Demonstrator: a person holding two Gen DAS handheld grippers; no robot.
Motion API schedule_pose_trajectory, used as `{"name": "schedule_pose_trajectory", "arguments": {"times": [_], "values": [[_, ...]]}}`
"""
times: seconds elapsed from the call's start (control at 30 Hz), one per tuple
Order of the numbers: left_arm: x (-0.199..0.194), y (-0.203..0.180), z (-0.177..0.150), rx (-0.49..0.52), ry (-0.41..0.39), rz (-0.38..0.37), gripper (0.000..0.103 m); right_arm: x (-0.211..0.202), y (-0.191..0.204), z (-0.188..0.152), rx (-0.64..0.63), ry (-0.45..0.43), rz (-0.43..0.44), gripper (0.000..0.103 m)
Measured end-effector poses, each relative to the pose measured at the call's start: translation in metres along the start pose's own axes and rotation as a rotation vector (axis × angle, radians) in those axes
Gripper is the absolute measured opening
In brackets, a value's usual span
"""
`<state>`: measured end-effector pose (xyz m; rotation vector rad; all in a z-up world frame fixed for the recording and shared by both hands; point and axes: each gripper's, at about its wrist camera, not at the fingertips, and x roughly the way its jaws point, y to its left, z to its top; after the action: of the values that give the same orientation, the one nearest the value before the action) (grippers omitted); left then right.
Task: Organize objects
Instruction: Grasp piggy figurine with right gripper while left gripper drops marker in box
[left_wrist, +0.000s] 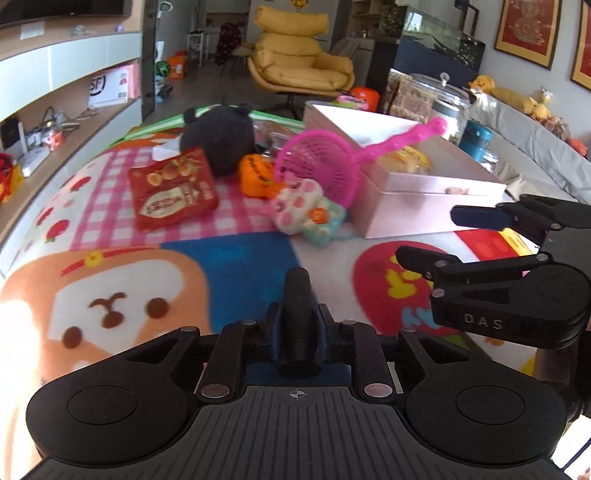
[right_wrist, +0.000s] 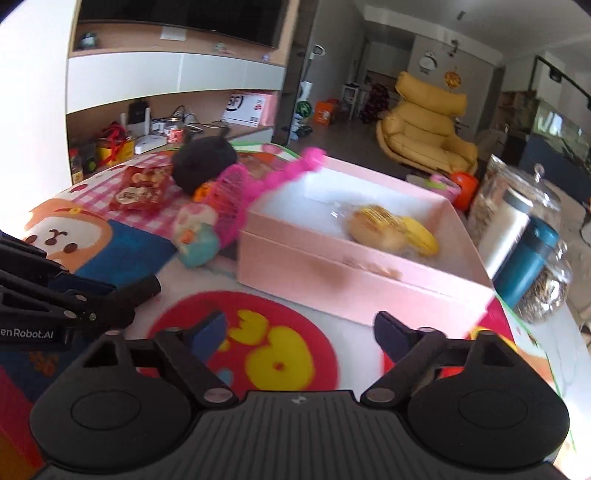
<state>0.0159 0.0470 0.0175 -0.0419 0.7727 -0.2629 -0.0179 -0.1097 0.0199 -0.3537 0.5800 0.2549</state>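
An open pink box (left_wrist: 424, 192) (right_wrist: 354, 280) sits on the colourful cloth and holds a wrapped bun (right_wrist: 373, 225) and a yellow item (right_wrist: 421, 236). A pink net scoop (left_wrist: 317, 166) (right_wrist: 236, 199) leans on the box's left edge. Left of it lie a white-pink paw plush (left_wrist: 299, 206) (right_wrist: 194, 230), an orange pumpkin toy (left_wrist: 255, 177), a black plush (left_wrist: 218, 140) (right_wrist: 203, 158) and a red snack bag (left_wrist: 171, 188) (right_wrist: 138, 188). My left gripper (left_wrist: 299, 280) is shut and empty over the cloth. My right gripper (right_wrist: 299, 328) (left_wrist: 424, 236) is open and empty in front of the box.
Glass jars (right_wrist: 517, 206) and a teal cup (right_wrist: 528, 258) stand right of the box. A yellow armchair (left_wrist: 295, 55) is behind the table, a shelf unit (left_wrist: 55, 110) at the left, and a grey sofa (left_wrist: 535, 155) at the right.
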Motion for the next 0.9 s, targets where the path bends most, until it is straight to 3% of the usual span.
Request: {"name": "schedule_pose_trajectory", "arguments": {"times": [0.03,0.17,0.4,0.47,0.5,0.7,0.9], "values": [[-0.002,0.010,0.000,-0.014,0.002,0.002,0.022,0.005,0.014,0.008,-0.046,-0.013,0.006,0.062],[-0.005,0.044,0.001,-0.064,0.012,-0.011,0.022,0.030,0.056,0.032,-0.206,-0.056,-0.002,0.061],[-0.006,0.056,-0.001,-0.110,-0.011,-0.030,0.022,0.063,0.092,0.045,-0.366,-0.036,0.004,0.061],[-0.007,0.055,-0.002,-0.112,-0.014,-0.027,0.022,0.062,0.088,0.046,-0.345,-0.029,0.014,0.057],[-0.008,0.054,-0.002,-0.111,-0.015,-0.024,0.022,0.059,0.087,0.047,-0.332,-0.022,-0.002,0.044],[-0.008,0.047,-0.002,-0.107,-0.017,0.008,0.022,0.013,0.056,0.040,-0.184,0.044,0.104,0.043],[-0.014,0.021,-0.006,-0.080,-0.010,-0.053,0.022,-0.030,0.000,0.004,-0.016,0.132,0.082,0.042]]}}
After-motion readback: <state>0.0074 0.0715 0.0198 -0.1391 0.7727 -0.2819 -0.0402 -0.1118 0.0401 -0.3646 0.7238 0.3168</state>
